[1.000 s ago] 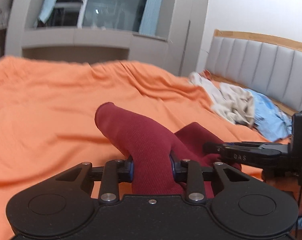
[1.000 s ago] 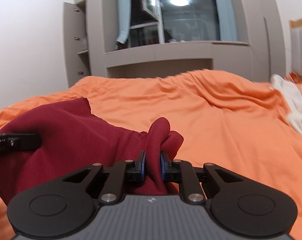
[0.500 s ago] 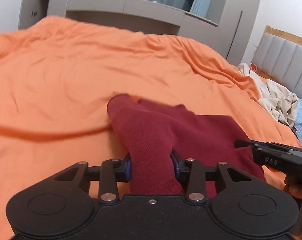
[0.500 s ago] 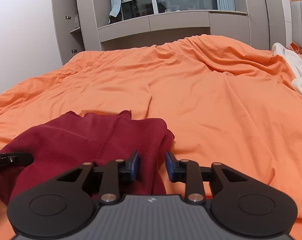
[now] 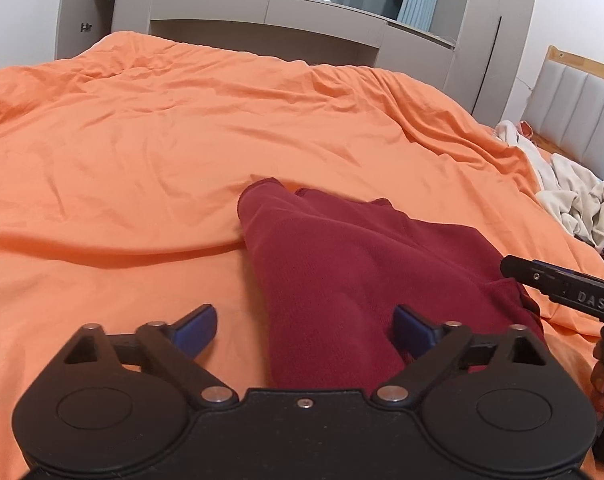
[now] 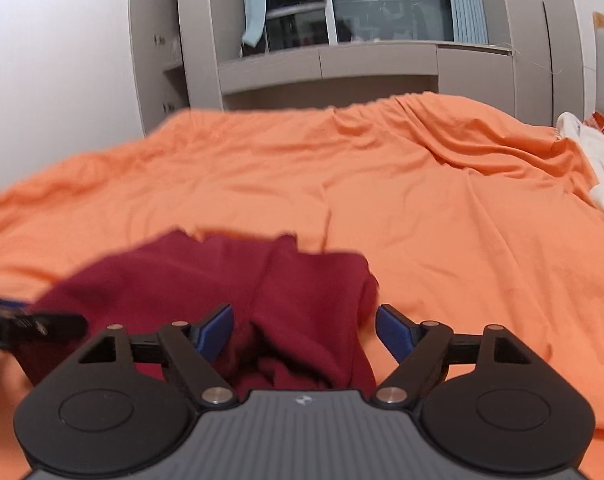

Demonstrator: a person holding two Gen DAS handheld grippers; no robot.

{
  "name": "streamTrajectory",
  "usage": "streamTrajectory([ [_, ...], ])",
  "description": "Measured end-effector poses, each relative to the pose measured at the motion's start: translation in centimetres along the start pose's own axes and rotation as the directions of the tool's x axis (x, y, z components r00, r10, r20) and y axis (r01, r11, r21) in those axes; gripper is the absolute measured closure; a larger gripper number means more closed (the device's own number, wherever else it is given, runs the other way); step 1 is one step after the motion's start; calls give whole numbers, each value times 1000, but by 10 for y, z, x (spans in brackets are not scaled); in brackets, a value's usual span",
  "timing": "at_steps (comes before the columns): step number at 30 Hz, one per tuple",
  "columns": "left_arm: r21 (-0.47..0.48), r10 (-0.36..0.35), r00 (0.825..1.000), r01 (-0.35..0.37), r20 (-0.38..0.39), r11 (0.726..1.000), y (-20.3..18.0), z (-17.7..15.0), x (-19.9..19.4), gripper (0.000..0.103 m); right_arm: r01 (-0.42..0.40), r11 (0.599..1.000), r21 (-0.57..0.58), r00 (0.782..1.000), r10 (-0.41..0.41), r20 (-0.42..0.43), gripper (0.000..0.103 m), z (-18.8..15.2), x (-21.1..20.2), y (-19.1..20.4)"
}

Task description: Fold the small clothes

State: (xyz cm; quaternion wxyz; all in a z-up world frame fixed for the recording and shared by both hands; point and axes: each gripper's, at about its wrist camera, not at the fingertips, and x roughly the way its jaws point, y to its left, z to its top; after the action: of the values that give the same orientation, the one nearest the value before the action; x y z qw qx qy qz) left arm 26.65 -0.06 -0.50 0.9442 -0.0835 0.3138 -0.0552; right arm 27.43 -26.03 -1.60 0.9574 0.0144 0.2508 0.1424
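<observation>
Both grippers had just let go: a second earlier each pinched a raised fold of the dark red knit garment (image 5: 342,276), and now their jaws had just been opening and stood wide, the blue pads clear of the cloth. That garment had dropped from the lifted bunch to lie slumped on the orange bedsheet (image 5: 149,152), partly between the fingers of the left gripper (image 5: 304,330) and of the right gripper (image 6: 304,330). Only the left wrist view showed the padded grey headboard (image 5: 582,116), the heap of cream and pale blue clothes (image 5: 574,196) at the far right, and fingertips of the person's hand (image 5: 602,376) beneath the right tool. Only the right wrist view showed the ceiling lamp mirrored in the dark window (image 6: 382,0). The garment's ribbed weave looked soft and matte; the sheet was smooth and creased in long ridges.
</observation>
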Motion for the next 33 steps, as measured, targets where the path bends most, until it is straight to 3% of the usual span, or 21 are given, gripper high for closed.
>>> streamTrajectory([
  [5,13,3,1000,-3,-4,1000,1,-5,-8,2,50,999,21,997,-48,-53,15,-12,-2,-5],
  [12,30,13,999,-12,-38,999,3,-20,-17,1,90,995,42,996,-88,-29,9,-20,-17,-5],
  [16,30,20,999,-19,-31,999,4,-24,-26,1,112,992,60,993,-113,14,5,-23,-37,-3],
  [21,12,21,1000,-21,-11,1000,5,-29,-41,1,81,993,87,989,-91,119,0,-25,-75,5],
  [27,20,7,996,-9,91,1000,-4,-34,-74,1,35,998,57,973,-47,227,0,-37,-117,29],
  [33,67,1,973,-16,229,998,-13,-51,-115,1,19,999,34,950,-29,310,0,-56,-154,49],
])
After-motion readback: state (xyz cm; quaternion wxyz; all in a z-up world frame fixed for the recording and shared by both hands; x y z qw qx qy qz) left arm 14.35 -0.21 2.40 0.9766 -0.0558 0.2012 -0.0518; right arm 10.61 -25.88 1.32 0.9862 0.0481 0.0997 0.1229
